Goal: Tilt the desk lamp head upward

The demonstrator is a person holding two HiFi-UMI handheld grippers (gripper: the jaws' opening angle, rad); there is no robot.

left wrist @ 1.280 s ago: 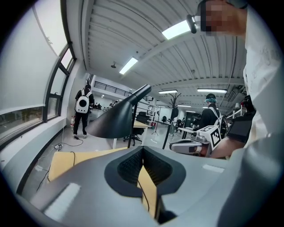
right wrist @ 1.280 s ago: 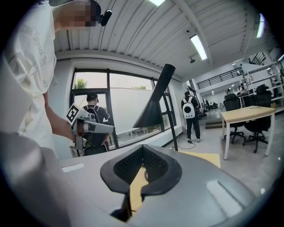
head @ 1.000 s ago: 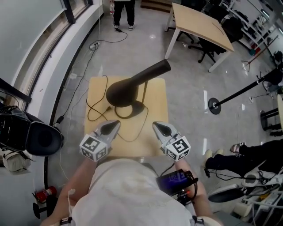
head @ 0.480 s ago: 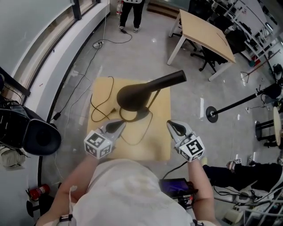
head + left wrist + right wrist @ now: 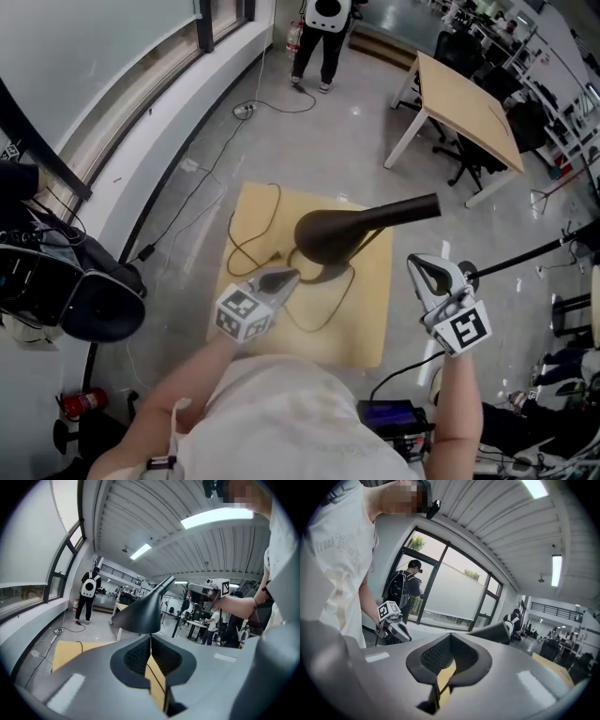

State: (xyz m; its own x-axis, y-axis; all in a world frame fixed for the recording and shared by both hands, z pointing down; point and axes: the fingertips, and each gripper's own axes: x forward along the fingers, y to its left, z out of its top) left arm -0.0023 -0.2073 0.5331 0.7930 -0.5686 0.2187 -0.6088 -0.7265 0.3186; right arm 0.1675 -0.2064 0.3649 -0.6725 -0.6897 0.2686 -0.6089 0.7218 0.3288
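At the desk lamp head [image 5: 328, 234]: no grip taken.
Your left gripper [image 5: 291, 276] is just beside it and your right gripper [image 5: 417, 264] near its narrow end. Both have their jaws pressed together and empty, likely for nudging.

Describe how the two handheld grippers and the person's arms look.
The left gripper and the right gripper are silver-grey shells tapering to a point, with black ribbed pads inside the jaws. Each carries a white cube printed with black square markers. The person wears a white short-sleeved T-shirt, forearms uncovered.
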